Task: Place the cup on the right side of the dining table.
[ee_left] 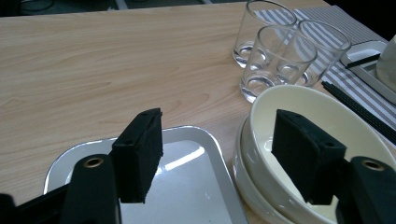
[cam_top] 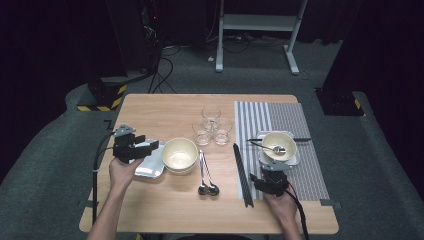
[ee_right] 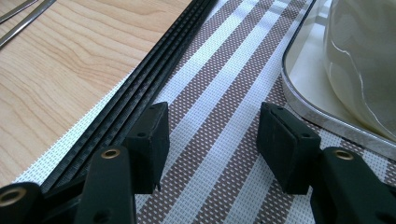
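- Dark room, grey carpet, cables and a white desk frame out back; light wooden bench [cam_top: 165, 107] with a striped placemat [cam_top: 300, 172] on its right half.
- Left tongs [cam_top: 153, 145] hang at about 9 o'clock of the stacked cream bowls [cam_top: 179, 154], jaws spread and gripping nothing. One pad sits over the silver tray [ee_left: 196, 186], the other inside the top bowl's near wall, so the rim is between them.
- Three empty glasses [cam_top: 212, 127] at 12 o'clock of the bowls, two spoons [cam_top: 206, 175] at 4 o'clock.
- Black chopsticks [cam_top: 242, 172] lie along the placemat's left edge.
- Right tongs [cam_top: 260, 179] rest low over the placemat, released, at 6 o'clock of the set tray with bowl and spoon [cam_top: 279, 146].
- My read: one place setting done, now going for the top bowl. Next move is pinching that rim squarely and lifting without dragging the lower bowl.
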Motion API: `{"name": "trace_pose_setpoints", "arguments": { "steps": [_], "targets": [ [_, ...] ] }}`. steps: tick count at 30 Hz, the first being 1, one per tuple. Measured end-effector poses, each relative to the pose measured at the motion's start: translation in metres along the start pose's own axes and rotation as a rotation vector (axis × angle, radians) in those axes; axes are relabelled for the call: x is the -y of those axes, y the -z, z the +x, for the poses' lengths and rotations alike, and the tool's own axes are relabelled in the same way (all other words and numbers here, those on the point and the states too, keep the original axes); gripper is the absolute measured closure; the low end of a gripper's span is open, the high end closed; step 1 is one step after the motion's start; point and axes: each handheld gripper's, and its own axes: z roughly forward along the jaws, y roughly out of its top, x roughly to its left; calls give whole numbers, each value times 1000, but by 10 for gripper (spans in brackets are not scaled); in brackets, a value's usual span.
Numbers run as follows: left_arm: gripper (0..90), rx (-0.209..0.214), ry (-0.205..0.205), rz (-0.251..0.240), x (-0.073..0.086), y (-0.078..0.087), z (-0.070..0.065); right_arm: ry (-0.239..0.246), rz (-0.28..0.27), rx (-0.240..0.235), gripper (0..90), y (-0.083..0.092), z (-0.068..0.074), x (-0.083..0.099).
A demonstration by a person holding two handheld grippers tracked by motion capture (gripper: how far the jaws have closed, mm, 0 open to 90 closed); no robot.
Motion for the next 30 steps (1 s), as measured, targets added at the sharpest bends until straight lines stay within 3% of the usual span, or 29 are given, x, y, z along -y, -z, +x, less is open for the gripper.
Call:
{"name": "trace_pose_setpoints", "arguments": {
  "steps": [8,11,17,20,30],
  "targets": [
    [348,42,-28,-7,-15,-3,-9,-2,0,-1,438,0,0,0],
    [339,47,-24,-34,-19,-6,-12,0,0,-1,438,0,0,0],
    [341,69,-40,-18,-28,-14,-19,2,0,1,438,0,0,0],
    [335,69,-47,-38,-29,-17,-25,1,0,1,438,0,0,0],
    [343,68,-59,-19,-34,-35,-31,1,1,3,436,0,0,0]
  ]
}}
